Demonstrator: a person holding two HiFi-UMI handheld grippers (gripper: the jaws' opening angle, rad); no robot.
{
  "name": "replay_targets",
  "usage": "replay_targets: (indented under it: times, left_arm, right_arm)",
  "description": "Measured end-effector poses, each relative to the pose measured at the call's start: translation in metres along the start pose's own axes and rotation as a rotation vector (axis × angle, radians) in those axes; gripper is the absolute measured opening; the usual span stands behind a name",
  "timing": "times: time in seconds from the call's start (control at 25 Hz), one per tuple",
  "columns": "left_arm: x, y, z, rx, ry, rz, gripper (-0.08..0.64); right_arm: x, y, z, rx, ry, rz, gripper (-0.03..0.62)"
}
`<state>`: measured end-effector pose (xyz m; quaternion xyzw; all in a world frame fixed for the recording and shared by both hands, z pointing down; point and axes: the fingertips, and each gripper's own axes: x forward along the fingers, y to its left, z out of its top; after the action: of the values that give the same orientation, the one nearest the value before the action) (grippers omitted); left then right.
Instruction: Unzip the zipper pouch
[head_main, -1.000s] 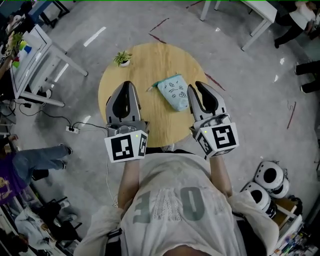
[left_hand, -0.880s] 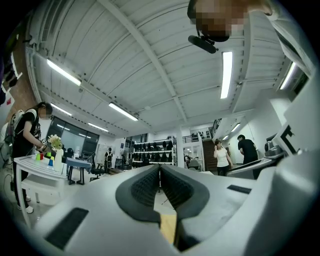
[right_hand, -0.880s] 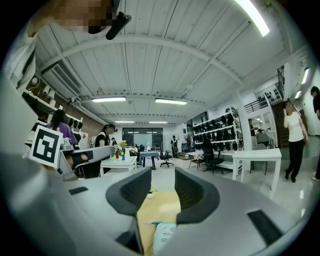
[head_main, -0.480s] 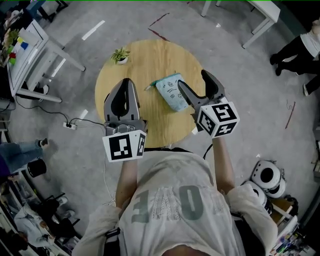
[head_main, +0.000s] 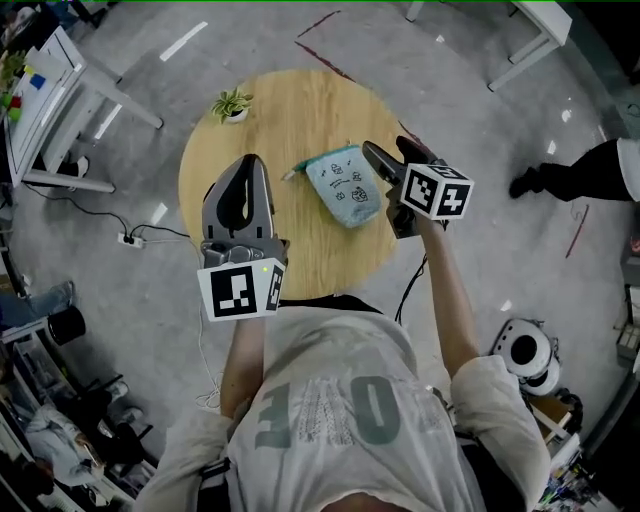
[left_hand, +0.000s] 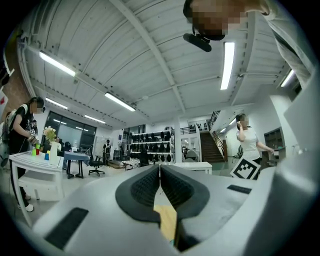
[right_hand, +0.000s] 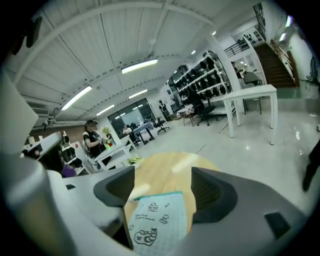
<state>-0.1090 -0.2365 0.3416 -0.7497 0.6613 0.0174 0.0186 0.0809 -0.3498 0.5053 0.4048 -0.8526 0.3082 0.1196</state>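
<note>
A pale grey polished floor runs under the whole scene, in a large hall with a white ribbed ceiling and strip lights. Closest to the head camera are the person's shoulders and grey-white shirt, with both forearms stretched forward. The left tool hangs over the near-left part of the round wooden counter. In its own view the left tool has its two dark ribbed pads pressed together with nothing between them, and only a sliver of wood shows below the seam. The right tool is out over the counter's right side with its marker cube turned upward. In its own view the right tool has its jaws spread wide and grips nothing. The zipper pouch lies flat on the counter a little right of centre, just beside the right tool's jaws. It is pale mint with small cartoon drawings, has a darker teal strip along its far edge, and a small tab pokes out at its left corner. The right gripper view looks between its open jaws at the zipper pouch lying on the counter; whether a jaw touches the fabric cannot be told. Farther back, near the counter's far-left rim, stands a small potted plant. Beyond the counter, white tables stand on the floor to the left and at the upper right, and a person's dark trouser leg and shoe show at the right edge.
</note>
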Motion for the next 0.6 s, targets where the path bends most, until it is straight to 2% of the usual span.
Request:
replay_targets:
  times: [0.12,0.28,0.48,0.56,0.6]
  left_arm:
    - [0.007,0.003,-0.014,-0.005,0.037,0.002,0.031]
    - [0.015,0.008,-0.035,-0.014,0.091,0.012,0.031]
    - [0.022,0.014,-0.056,-0.024,0.143,0.032,0.031]
    - [0.024,0.017,-0.063,-0.029,0.158,0.037,0.031]
    - [0.024,0.019,-0.066,-0.031,0.165,0.039,0.031]
  right_arm:
    - [0.027,-0.028,-0.027,0.002,0.112,-0.037,0.360]
    - [0.058,-0.045,-0.061,0.017,0.249,-0.039,0.359]
    - [0.084,-0.056,-0.085,0.002,0.338,-0.071,0.356]
    - [0.089,-0.058,-0.091,-0.044,0.366,-0.097,0.328]
    - [0.091,-0.058,-0.094,-0.069,0.377,-0.111,0.281]
